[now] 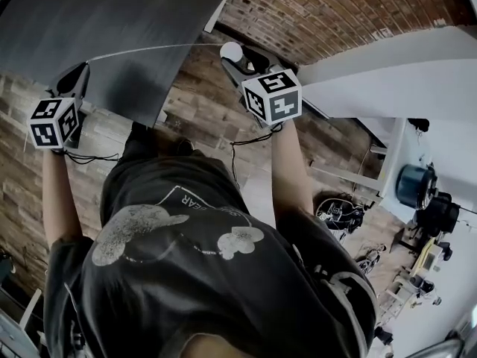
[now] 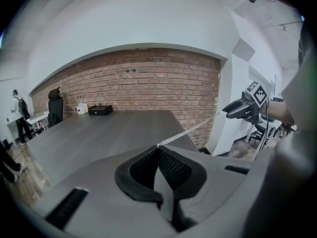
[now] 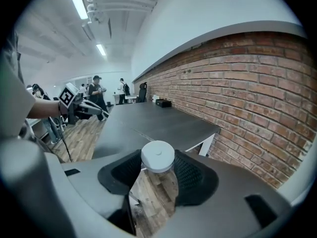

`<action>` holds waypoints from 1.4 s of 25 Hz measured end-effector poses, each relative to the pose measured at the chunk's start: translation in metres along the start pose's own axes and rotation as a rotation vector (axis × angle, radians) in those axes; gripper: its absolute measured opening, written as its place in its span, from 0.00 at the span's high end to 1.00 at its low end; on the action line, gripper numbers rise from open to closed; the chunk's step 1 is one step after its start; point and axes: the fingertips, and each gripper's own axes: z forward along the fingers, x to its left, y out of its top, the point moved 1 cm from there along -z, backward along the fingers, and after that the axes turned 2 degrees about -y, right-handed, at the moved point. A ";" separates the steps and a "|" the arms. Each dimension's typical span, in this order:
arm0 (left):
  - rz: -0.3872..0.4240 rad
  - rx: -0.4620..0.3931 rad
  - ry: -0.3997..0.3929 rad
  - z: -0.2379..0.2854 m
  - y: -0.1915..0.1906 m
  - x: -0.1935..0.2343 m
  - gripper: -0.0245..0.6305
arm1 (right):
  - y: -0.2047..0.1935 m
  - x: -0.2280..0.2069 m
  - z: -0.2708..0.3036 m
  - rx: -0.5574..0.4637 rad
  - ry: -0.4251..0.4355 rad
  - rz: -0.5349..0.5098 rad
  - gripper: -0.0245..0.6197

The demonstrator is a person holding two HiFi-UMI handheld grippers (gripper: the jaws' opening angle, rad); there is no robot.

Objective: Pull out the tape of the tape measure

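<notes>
White round plastic tape measure case (image 1: 231,51) sits clamped between the pads of the right gripper (image 3: 157,163), jaws fairly wide around it, at 12 o'clock in head view. Thin pale tape (image 1: 149,49) is out of the case and runs nearly straight toward 10 o'clock to the left gripper (image 2: 158,147), whose jaws are pinched together on the tape's tip. The span hangs over a dark grey tabletop (image 1: 112,28). Small black box (image 2: 100,110) and white carton (image 2: 81,107) stand at the table's far end, 9 o'clock in left gripper view; their contents can't be made out.
</notes>
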 end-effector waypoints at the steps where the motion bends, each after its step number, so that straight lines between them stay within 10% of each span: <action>1: -0.008 0.000 -0.013 0.005 0.000 0.005 0.95 | 0.001 0.004 0.005 0.008 0.005 -0.002 0.61; 35: 0.298 0.211 -0.355 0.239 0.030 0.137 0.94 | -0.009 0.003 0.193 0.191 -0.278 0.248 0.61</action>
